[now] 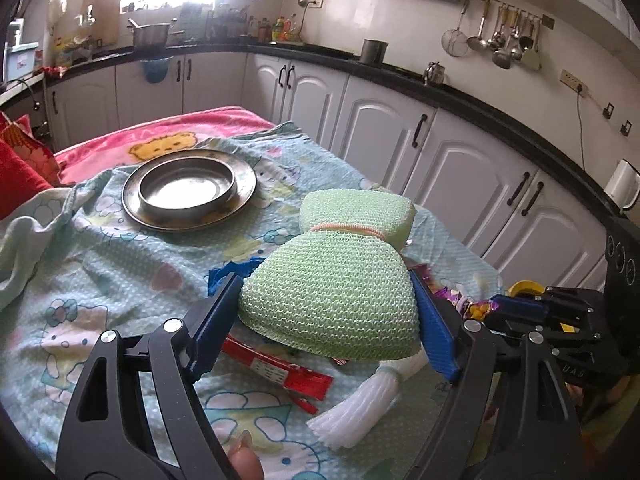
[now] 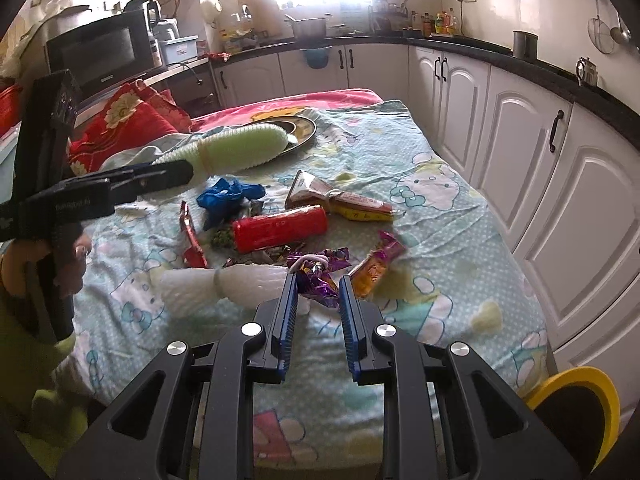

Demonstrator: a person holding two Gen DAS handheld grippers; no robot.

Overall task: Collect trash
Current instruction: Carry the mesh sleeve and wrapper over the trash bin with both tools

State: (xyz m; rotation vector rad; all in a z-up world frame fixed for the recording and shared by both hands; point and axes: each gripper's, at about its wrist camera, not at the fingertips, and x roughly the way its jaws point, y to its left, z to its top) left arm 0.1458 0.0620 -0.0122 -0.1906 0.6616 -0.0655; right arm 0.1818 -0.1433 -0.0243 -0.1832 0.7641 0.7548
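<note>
Left wrist view: the left gripper (image 1: pixel 326 300) grasps a green foam fruit net (image 1: pixel 332 280) between its blue pads, lifted above the cartoon-print sheet (image 1: pixel 100 264); a white foam net (image 1: pixel 360 408) and red wrapper (image 1: pixel 280 372) lie beneath, a steel plate (image 1: pixel 188 188) beyond.

Right wrist view: the right gripper (image 2: pixel 318 292) is clenched on a purple candy wrapper (image 2: pixel 320 276), with a red can (image 2: pixel 280 228) and blue bag (image 2: pixel 228 196) farther ahead.

Pale green knit-look foam net (image 1: pixel 332 300), light blue polka-dot sheet (image 2: pixel 420 216) with cartoon cats, red can (image 2: pixel 280 227), purple wrappers (image 2: pixel 320 272), crumpled blue bag (image 2: pixel 228 196), yellow bin (image 2: pixel 576 400).
</note>
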